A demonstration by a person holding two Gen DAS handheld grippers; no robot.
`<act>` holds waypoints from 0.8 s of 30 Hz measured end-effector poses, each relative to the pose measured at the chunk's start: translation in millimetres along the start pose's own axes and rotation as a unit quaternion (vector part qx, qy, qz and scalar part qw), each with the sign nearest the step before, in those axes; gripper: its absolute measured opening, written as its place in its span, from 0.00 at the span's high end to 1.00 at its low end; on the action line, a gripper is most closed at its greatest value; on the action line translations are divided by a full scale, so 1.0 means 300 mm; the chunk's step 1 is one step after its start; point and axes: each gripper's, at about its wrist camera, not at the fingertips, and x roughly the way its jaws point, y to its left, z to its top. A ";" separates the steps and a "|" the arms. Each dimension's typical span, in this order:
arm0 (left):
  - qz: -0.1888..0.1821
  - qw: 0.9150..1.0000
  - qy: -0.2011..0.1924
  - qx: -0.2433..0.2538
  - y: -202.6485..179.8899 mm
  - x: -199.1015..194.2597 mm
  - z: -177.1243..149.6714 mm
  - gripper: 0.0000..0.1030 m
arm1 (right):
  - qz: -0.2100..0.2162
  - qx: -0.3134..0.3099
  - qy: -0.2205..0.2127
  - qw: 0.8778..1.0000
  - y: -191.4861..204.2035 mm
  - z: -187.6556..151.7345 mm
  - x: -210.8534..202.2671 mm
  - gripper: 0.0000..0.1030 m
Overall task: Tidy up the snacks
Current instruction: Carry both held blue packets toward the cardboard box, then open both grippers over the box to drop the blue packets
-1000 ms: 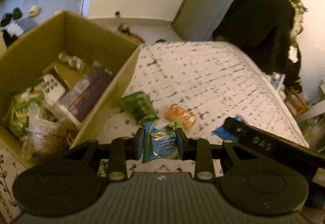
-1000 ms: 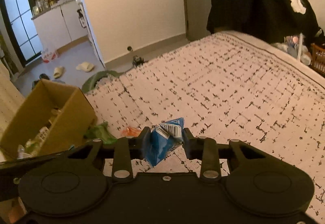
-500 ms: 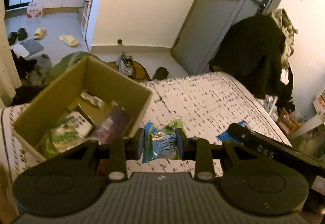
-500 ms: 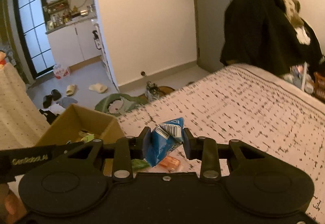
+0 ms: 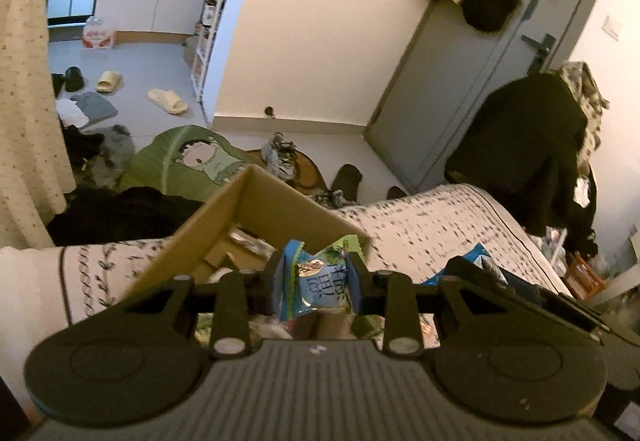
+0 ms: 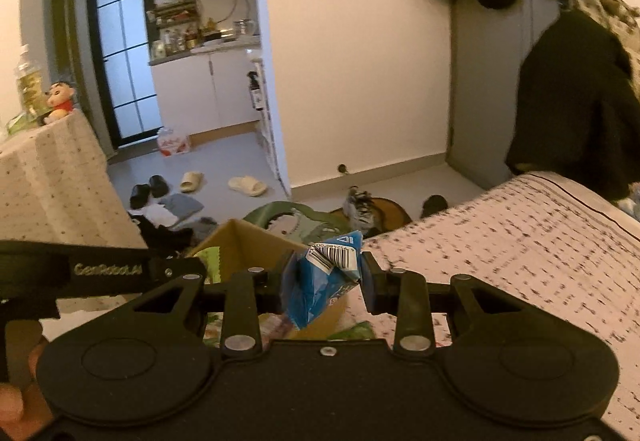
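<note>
My left gripper (image 5: 316, 281) is shut on a blue and green snack packet (image 5: 320, 287), held over the open cardboard box (image 5: 256, 197) that holds several snacks. My right gripper (image 6: 325, 283) is shut on a blue snack packet (image 6: 320, 291) with a barcode, held above the near right corner of the same box (image 6: 248, 247). The right gripper's body (image 5: 520, 301) with its blue packet (image 5: 474, 255) shows at the right of the left wrist view. The left gripper's body (image 6: 100, 271) shows at the left of the right wrist view.
The box stands on a bed with a patterned cover (image 5: 460, 225), also in the right wrist view (image 6: 540, 241). A green snack (image 6: 356, 329) lies on the bed by the box. Shoes, slippers (image 5: 168, 101) and a green mat (image 5: 188, 161) lie on the floor beyond.
Both grippers have risen and tilted up, each keeping its packet. The box now sits lower and smaller in view, and more of the room shows.
</note>
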 end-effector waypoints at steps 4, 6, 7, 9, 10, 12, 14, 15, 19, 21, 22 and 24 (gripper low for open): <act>0.012 1.000 -0.005 -0.006 0.055 0.003 0.026 0.70 | 0.005 -0.006 0.001 1.000 0.037 -0.005 0.015 0.68; 0.017 1.000 -0.007 -0.014 0.087 0.004 0.038 0.70 | 0.006 -0.007 0.000 1.000 0.049 -0.003 0.026 0.68; 0.019 1.000 -0.007 -0.019 0.106 0.004 0.046 0.70 | 0.006 -0.006 -0.001 1.000 0.053 -0.002 0.031 0.68; 0.014 1.000 -0.012 -0.019 0.129 0.005 0.055 0.70 | 0.009 -0.004 -0.005 1.000 0.064 -0.003 0.039 0.68; 0.011 1.000 -0.014 -0.019 0.141 0.007 0.059 0.70 | 0.012 -0.005 -0.006 1.000 0.067 -0.003 0.046 0.68; 0.009 0.999 -0.013 -0.031 0.169 0.012 0.064 0.70 | 0.016 -0.009 -0.006 1.000 0.071 -0.009 0.059 0.68; 0.012 0.999 -0.012 -0.035 0.190 0.025 0.068 0.70 | 0.020 -0.009 -0.003 1.000 0.078 -0.015 0.076 0.68; 0.013 0.999 -0.011 -0.034 0.194 0.033 0.069 0.70 | 0.022 -0.009 0.000 1.000 0.081 -0.019 0.085 0.68; 0.014 0.999 -0.003 -0.046 0.223 0.065 0.075 0.70 | 0.032 -0.015 0.010 0.999 0.101 -0.038 0.122 0.68; 0.012 0.999 -0.001 -0.046 0.228 0.077 0.076 0.70 | 0.037 -0.018 0.015 0.999 0.111 -0.049 0.137 0.68; 0.013 0.999 0.000 -0.047 0.229 0.084 0.077 0.70 | 0.039 -0.020 0.017 0.999 0.114 -0.053 0.141 0.68; 0.012 0.999 0.003 -0.050 0.231 0.095 0.078 0.70 | 0.041 -0.024 0.019 0.999 0.121 -0.056 0.142 0.68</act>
